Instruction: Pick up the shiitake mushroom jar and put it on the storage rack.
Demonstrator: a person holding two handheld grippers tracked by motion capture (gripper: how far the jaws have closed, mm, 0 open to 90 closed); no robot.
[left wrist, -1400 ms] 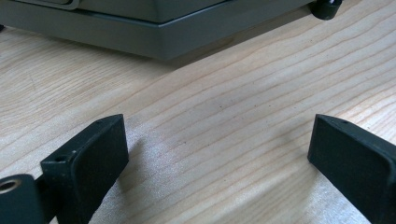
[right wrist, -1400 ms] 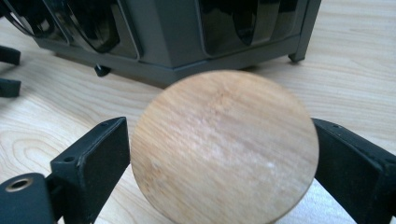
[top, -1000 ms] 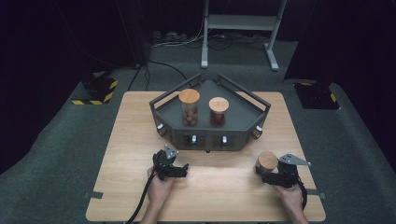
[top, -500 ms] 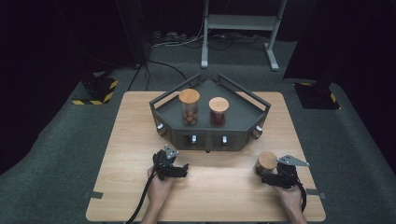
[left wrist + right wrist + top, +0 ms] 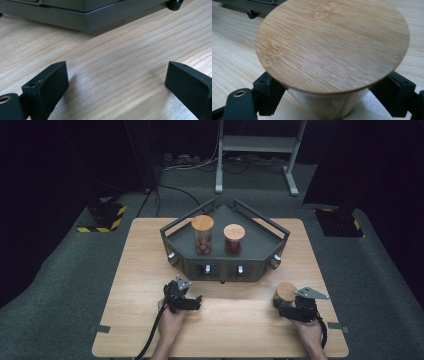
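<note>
I have the right gripper [image 5: 292,307] at about four o'clock on the table [image 5: 240,330], and its jaws have just been closing around the jar [image 5: 285,293] with the wooden lid. In the right gripper view the jar [image 5: 332,52] stands between my two jaws, upright, its long axis vertical, lid on top. The black pads sit against the glass on both sides under the lid's rim, so I judge the grip made or all but made.

The jar lies at twelve o'clock from my right claw, right in its mouth. The grey tray [image 5: 226,265], with two more jars in it, is off toward eleven o'clock from there, so any carry would go up and left.

My left gripper [image 5: 181,299] rests at about seven o'clock on the table, jaws wide apart with bare wood between them [image 5: 117,82]. It is well away from the jar; the right hand is plainly the nearer.
</note>
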